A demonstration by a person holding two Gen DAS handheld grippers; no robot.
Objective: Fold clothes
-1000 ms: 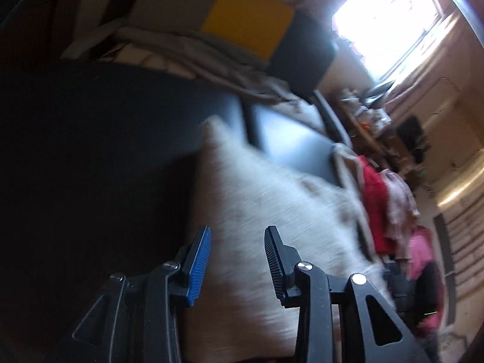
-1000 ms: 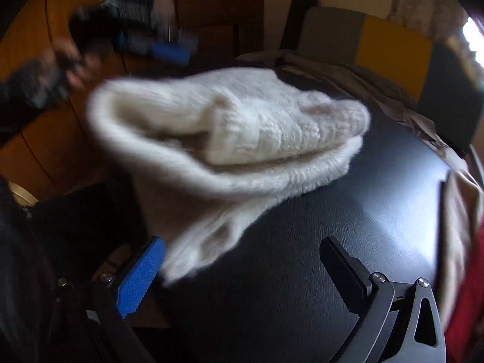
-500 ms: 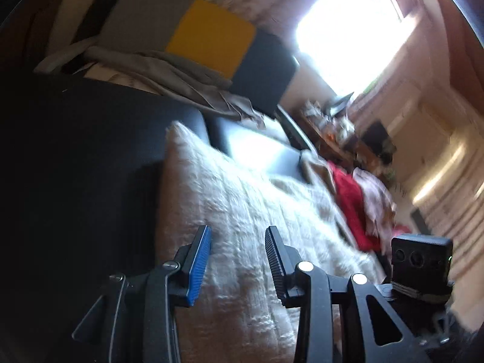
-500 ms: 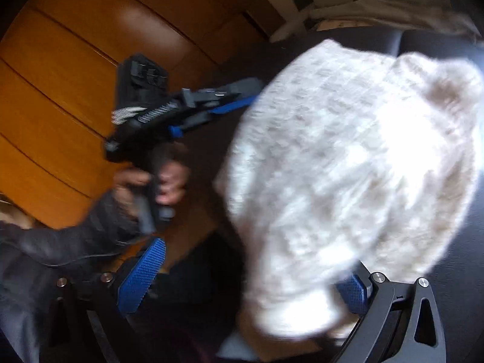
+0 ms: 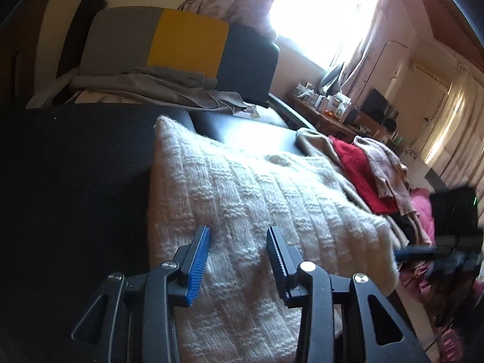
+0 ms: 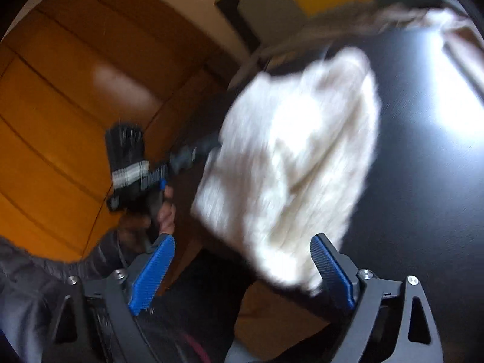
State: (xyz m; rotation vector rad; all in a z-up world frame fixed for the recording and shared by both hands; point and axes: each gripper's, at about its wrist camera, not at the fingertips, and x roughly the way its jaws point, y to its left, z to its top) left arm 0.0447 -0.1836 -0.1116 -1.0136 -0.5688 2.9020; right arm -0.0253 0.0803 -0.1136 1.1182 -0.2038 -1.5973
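Note:
A folded cream knit sweater (image 5: 257,205) lies on a black table (image 5: 75,166). My left gripper (image 5: 239,242) hovers open over the sweater's near edge, nothing between its fingers. In the right wrist view the sweater (image 6: 296,166) is blurred and hangs over the table's edge (image 6: 423,181). My right gripper (image 6: 242,257) is open just below its near corner, apart from it. The left gripper (image 6: 193,151) shows there at the sweater's left edge, held by a hand.
A pile of clothes, red (image 5: 360,166), pink and beige, lies at the table's right. A grey-yellow-black chair back (image 5: 181,45) with grey cloth stands behind. A wooden wardrobe (image 6: 75,106) stands at the left. A bright window (image 5: 317,15) is beyond.
The right gripper has swung round to the sweater's corner and its view blurs. The left gripper has stayed open over the sweater and shifted slightly.

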